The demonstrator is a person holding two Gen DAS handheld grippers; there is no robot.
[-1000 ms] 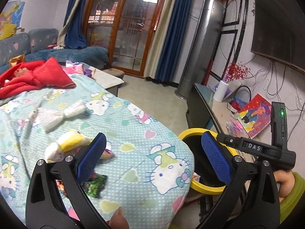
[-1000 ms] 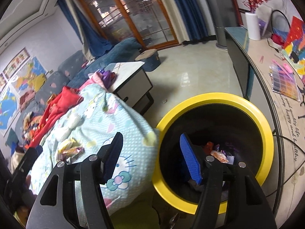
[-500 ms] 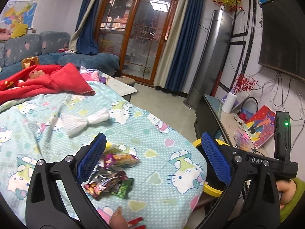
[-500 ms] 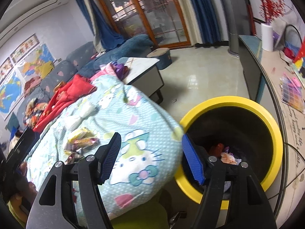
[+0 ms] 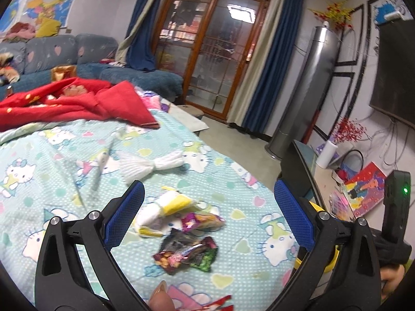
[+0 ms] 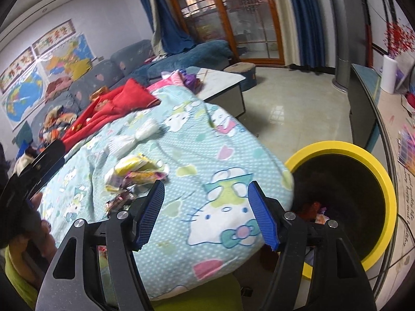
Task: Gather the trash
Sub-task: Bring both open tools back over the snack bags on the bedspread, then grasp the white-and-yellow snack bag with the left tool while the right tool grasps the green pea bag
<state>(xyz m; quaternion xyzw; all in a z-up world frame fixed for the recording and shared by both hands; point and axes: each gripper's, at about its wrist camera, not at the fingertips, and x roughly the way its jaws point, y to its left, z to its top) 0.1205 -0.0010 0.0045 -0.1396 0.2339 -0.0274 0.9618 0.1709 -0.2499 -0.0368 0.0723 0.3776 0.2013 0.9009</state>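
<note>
I'm between pickups, I'd say: bin (image 6: 373, 178) w/ yellow rim sits lower right of the right view w/ some trash already in it, and more wrappers (image 5: 185, 252) lie on the blanket (image 5: 77, 155) at center-bottom of the left view, so next I need to bring a gripper down over that pile and close on one piece. Left gripper (image 5: 207, 216) is wide open, nothing held, wrappers just below btwn the jaws but not touched. Right gripper (image 6: 206, 212) is also open and empty, over the blanket edge beside the bin.
</note>
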